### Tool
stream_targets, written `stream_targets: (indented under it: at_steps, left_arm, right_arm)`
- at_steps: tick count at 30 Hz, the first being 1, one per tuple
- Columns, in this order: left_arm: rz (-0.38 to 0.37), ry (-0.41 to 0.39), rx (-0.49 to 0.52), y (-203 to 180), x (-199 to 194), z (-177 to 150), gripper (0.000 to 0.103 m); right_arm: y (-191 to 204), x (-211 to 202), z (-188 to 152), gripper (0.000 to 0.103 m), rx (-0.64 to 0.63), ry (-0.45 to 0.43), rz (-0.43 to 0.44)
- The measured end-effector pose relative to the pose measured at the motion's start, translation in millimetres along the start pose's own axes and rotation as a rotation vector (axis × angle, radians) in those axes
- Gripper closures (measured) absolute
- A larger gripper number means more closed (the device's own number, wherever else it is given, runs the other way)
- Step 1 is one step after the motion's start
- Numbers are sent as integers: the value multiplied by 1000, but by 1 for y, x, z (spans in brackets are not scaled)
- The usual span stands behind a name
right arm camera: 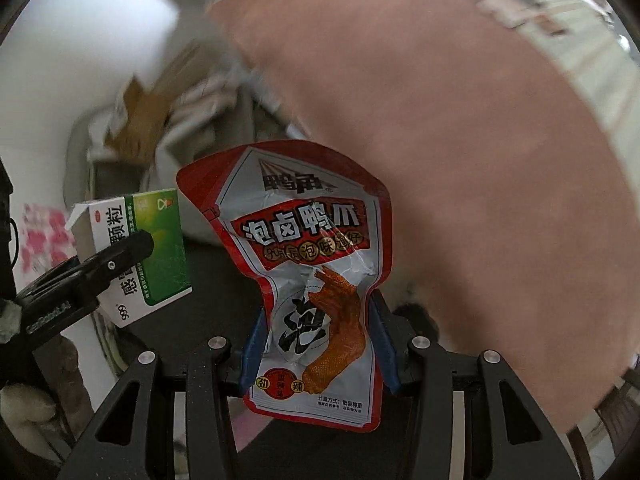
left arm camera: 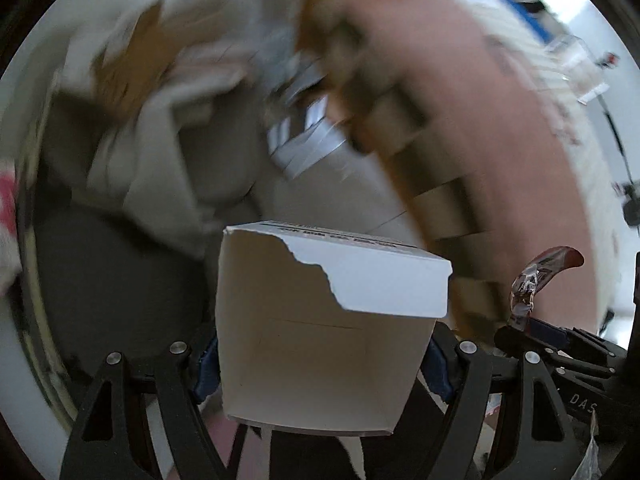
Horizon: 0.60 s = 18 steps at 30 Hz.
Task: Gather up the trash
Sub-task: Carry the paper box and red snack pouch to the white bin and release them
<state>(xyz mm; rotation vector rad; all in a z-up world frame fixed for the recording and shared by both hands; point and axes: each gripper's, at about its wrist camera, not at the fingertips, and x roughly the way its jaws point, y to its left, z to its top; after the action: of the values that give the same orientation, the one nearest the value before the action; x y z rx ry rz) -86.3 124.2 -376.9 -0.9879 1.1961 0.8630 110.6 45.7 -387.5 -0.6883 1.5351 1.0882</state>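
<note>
My left gripper (left arm camera: pixel 320 360) is shut on an open white and green medicine box (left arm camera: pixel 320 320), torn at its top flap; the box also shows in the right wrist view (right arm camera: pixel 136 256), with the left gripper's black finger (right arm camera: pixel 120 256) across it. My right gripper (right arm camera: pixel 316 340) is shut on a red and white snack wrapper (right arm camera: pixel 304 264) with a duck-foot picture, pinched at its waist between the blue pads. The wrapper's edge shows in the left wrist view (left arm camera: pixel 536 284) at the right. Both grippers are held side by side above a dark opening (right arm camera: pixel 216 272) below.
The background is motion-blurred. A pink surface (right arm camera: pixel 460 160) curves across the right. Crumpled cardboard and paper (left arm camera: pixel 160 80) lie piled beyond, next to a white wall (right arm camera: pixel 60 80). A dark round container (left arm camera: pixel 112 280) sits at the lower left.
</note>
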Motion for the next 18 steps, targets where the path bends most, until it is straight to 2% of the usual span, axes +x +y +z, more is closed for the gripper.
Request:
stream_targets:
  at_steps: [4, 8, 10, 11, 12, 16, 18]
  left_arm:
    - [-15, 89, -138, 66, 83, -5, 26]
    - [-40, 152, -218, 109, 164, -11, 24]
    - [-35, 162, -245, 127, 202, -13, 17]
    - [-38, 167, -262, 136, 220, -15, 11]
    - [-35, 173, -277, 146, 239, -16, 0]
    - [-5, 169, -317, 172, 284, -24, 0]
    - [22, 150, -324, 181, 297, -28, 0]
  right_arm:
    - [24, 99, 6, 53, -34, 107, -8]
    - [28, 206, 13, 53, -42, 191, -10]
    - [26, 257, 18, 53, -40, 222, 2]
    - [26, 280, 19, 53, -39, 233, 3]
    - [27, 294, 21, 53, -38, 239, 3]
    - [22, 379, 27, 48, -37, 296, 49]
    - [22, 405, 25, 40, -35, 312, 57]
